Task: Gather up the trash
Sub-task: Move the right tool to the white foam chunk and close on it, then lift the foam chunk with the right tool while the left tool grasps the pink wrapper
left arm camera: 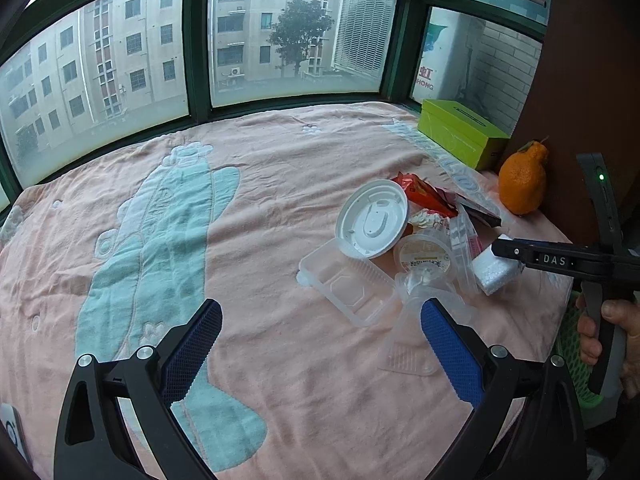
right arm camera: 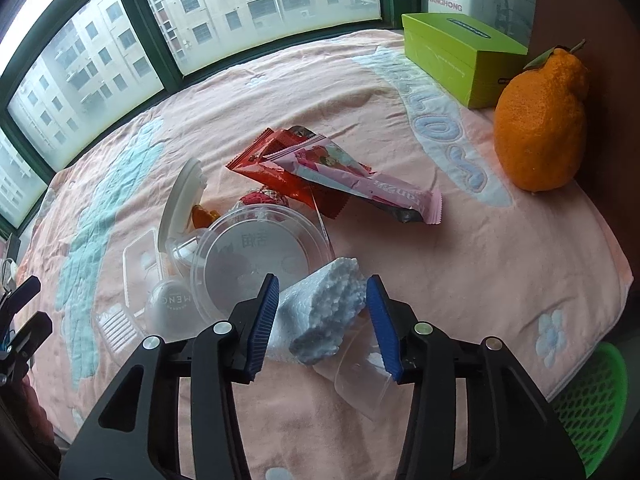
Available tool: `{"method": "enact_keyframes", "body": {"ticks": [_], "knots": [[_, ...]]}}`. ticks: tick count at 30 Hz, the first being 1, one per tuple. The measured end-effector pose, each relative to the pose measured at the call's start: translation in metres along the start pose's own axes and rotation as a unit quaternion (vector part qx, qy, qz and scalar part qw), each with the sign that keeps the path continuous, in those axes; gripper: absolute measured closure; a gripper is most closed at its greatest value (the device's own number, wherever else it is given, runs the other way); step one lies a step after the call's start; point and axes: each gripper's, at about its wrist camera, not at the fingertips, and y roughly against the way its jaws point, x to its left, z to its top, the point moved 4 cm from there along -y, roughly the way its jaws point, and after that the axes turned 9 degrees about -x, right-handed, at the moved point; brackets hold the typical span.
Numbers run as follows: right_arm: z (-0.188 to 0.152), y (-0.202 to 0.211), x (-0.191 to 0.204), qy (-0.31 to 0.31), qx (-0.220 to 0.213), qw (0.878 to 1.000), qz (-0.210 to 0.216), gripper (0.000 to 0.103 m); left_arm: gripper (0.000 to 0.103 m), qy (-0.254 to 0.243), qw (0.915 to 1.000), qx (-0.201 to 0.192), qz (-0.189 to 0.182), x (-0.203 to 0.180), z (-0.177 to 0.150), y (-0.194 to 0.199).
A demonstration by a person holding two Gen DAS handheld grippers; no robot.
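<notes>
Pink fuzzy towel [right arm camera: 460, 248] with pale blue shapes and puffy letters, spread by a green-framed window. "HANGHONG" [right arm camera: 443, 3] on a sign behind the glass. "DAS" [left arm camera: 554, 260] in white on the black right tongs. "MENG" [right arm camera: 173, 301] on a round see-through lid.

Trash heaped in the middle of the towel: white round plastic lid [left arm camera: 372, 220], clear flat tray [left arm camera: 346, 288], clear round tub [right arm camera: 260, 248], shiny red wrapper [right arm camera: 276, 168], pink wrapper [right arm camera: 360, 184], small cup with a printed top [left arm camera: 423, 256].

Right gripper [right arm camera: 322, 316] closed on the crumbly white foam block [right arm camera: 320, 312], blue ridged pads pressed to both its sides, low on the near edge of the heap, a clear cup just under it.

Left gripper [left arm camera: 320, 352] wide apart over the towel, nothing between the blue pads, one pad beside a crinkly clear cup [left arm camera: 412, 332].

Bumpy orange fruit [right arm camera: 540, 120] beside a smooth green box [right arm camera: 456, 48]. Green mesh basket [right arm camera: 592, 404] past the towel's edge.
</notes>
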Motion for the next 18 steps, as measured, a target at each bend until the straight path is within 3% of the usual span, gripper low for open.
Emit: {"method": "enact_keyframes", "body": {"ticks": [13,18], "knots": [[0.0,-0.009,0.0,0.0,0.017,0.999,0.031,0.054,0.007,-0.015,0.9996,0.011,-0.023,-0.019,-0.001,-0.012],[-0.001,-0.005,0.002,0.016,0.009,0.999,0.031,0.06,0.007,-0.022,0.9992,0.006,-0.033,-0.025,0.012,-0.016]]}}
